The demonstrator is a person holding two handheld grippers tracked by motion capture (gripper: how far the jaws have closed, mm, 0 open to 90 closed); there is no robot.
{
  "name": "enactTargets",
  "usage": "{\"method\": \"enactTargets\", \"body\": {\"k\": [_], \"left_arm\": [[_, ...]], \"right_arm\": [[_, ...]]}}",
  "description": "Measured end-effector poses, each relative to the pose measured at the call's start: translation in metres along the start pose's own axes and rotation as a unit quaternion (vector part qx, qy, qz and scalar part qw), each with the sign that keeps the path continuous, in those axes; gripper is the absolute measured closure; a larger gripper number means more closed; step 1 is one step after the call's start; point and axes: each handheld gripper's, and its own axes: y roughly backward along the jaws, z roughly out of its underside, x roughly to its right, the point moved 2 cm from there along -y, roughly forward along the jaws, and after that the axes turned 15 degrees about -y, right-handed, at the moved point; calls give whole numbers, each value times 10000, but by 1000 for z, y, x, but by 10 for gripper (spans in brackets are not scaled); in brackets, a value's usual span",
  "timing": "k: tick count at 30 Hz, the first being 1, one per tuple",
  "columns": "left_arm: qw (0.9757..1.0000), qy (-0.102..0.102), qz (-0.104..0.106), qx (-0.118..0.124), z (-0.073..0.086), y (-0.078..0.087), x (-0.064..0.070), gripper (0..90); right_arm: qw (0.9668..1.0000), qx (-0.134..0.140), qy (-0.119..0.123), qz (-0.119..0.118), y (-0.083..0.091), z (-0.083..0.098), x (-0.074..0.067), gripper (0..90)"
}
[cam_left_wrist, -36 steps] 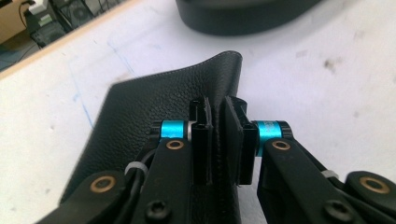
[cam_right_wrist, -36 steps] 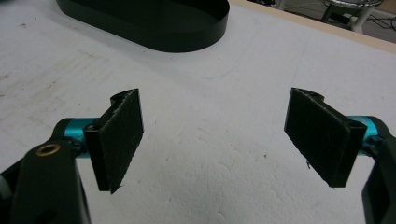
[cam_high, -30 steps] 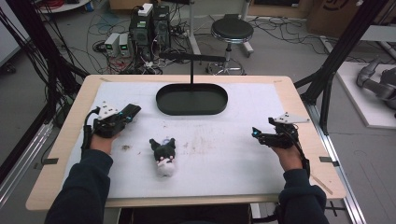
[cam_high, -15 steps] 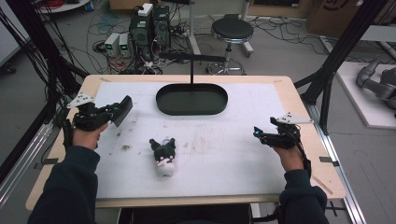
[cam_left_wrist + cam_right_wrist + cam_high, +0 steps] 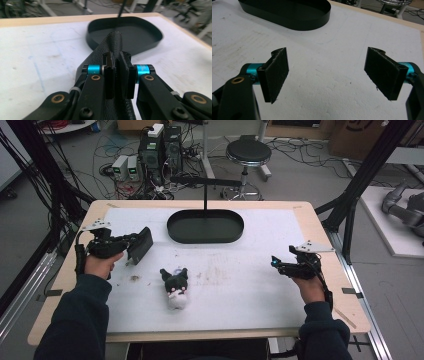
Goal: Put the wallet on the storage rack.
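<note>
My left gripper [image 5: 129, 248] hovers at the table's left side, shut on a flat black leather-like case [image 5: 140, 244]. In the left gripper view the case [image 5: 113, 42] stands on edge between the jaws of that gripper [image 5: 116, 57] and points toward the black oval tray [image 5: 140, 35]. A small black-and-white plush toy [image 5: 175, 282] lies on the white mat near the front centre, apart from both grippers. My right gripper [image 5: 275, 264] is at the right side, open, with nothing between its pads [image 5: 276, 75]; bare mat lies under the right gripper [image 5: 327, 72].
The black oval tray [image 5: 205, 227] sits at the back centre of the mat, with a thin black stand [image 5: 205, 195] rising behind it. The tray [image 5: 294, 18] is also in the right gripper view. Brown smudges [image 5: 215, 272] mark the mat beside the plush.
My left hand drew back to the left and rolled so its grey plate faces up, keeping hold of the black case. The right gripper has hardly moved.
</note>
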Motion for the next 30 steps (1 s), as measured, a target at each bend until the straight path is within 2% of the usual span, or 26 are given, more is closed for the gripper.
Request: {"method": "enactTargets", "body": {"k": [3, 4, 8, 10, 12, 17, 18, 21, 22, 23, 24, 26, 27, 28, 30], "left_arm": [[9987, -159, -451, -148, -4, -3, -5, 827], [9987, -159, -451, -148, -4, -3, -5, 827], [9971, -29, -741, -158, -1, -3, -14, 822], [9960, 113, -873, -138, 2, -3, -20, 817], [9950, 290, -952, -105, 7, 0, -29, 816], [9931, 353, -1114, -122, 13, 3, -36, 816], [9933, 407, -1077, -79, 14, 4, -37, 816], [9939, 387, -1030, -6, 15, 5, -38, 798], [9945, 378, -973, 73, 15, 5, -38, 768], [9943, 368, -993, 123, 15, 6, -37, 617], [9941, 339, -1016, 169, 15, 7, -37, 617], [9935, 274, -1066, 273, 16, 8, -35, 419], [9930, 207, -1130, 290, 16, 8, -34, 357], [9924, 150, -1195, 264, 18, 8, -32, 357], [9921, 107, -1239, 183, 21, 7, -29, 282]], "right_arm": [[10000, -11, 9, -10, 0, 0, 0, 199], [10000, -11, 9, -10, 0, 0, 0, 199], [10000, -11, 4, -19, 1, 1, 0, 199], [10000, -6, 10, -32, 1, 1, 0, 199], [10000, 11, 21, -36, 2, 1, 0, 199], [10000, 5, 5, -36, 1, 1, 0, 199], [10000, 5, 2, -42, 1, 1, 0, 199], [10000, 5, 17, -66, 2, 1, -1, 199], [10000, 12, 7, -71, 1, 1, -1, 199], [10000, 7, 13, -74, 1, 1, -1, 199], [10000, 7, 13, -74, 1, 1, -1, 199], [10000, 11, 17, -75, 1, 1, -1, 199], [10000, 9, 20, -81, 1, 1, -1, 199], [10000, 9, 20, -81, 1, 1, -1, 199], [10000, 4, 18, -76, 0, 1, -1, 199]]}}
